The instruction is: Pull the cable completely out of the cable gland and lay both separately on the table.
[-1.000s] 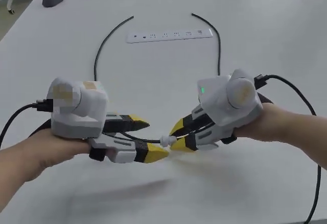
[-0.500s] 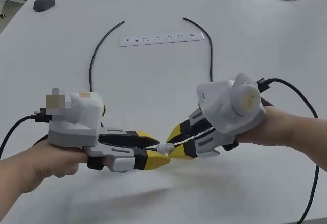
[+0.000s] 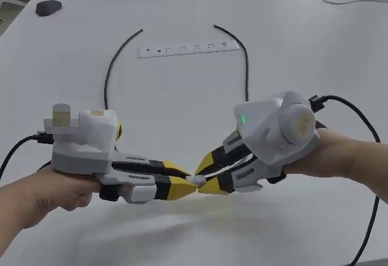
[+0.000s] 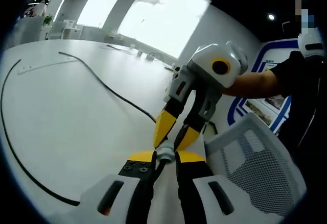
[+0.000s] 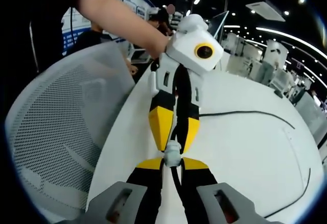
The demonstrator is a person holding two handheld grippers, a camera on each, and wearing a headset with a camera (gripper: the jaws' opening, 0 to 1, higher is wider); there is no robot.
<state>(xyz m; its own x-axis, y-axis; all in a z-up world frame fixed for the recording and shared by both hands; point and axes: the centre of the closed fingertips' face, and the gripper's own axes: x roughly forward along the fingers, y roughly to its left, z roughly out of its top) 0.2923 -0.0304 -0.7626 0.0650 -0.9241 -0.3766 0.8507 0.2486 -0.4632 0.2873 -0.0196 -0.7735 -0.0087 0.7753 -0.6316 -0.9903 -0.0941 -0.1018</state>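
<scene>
Left gripper (image 3: 189, 182) clamps a small white cable gland (image 3: 196, 180); right gripper (image 3: 205, 179) nips its thin black cable (image 3: 246, 66), white power strip (image 3: 188, 49) and dark mouse (image 3: 48, 7) beyond.

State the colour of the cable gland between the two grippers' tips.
White; the cable gland shows best in the right gripper view.

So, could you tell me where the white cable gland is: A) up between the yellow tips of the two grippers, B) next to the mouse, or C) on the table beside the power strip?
A: the cable gland sits off the table between the tips of the left gripper and the right gripper, with the black cable running back between the right gripper's jaws.
</scene>
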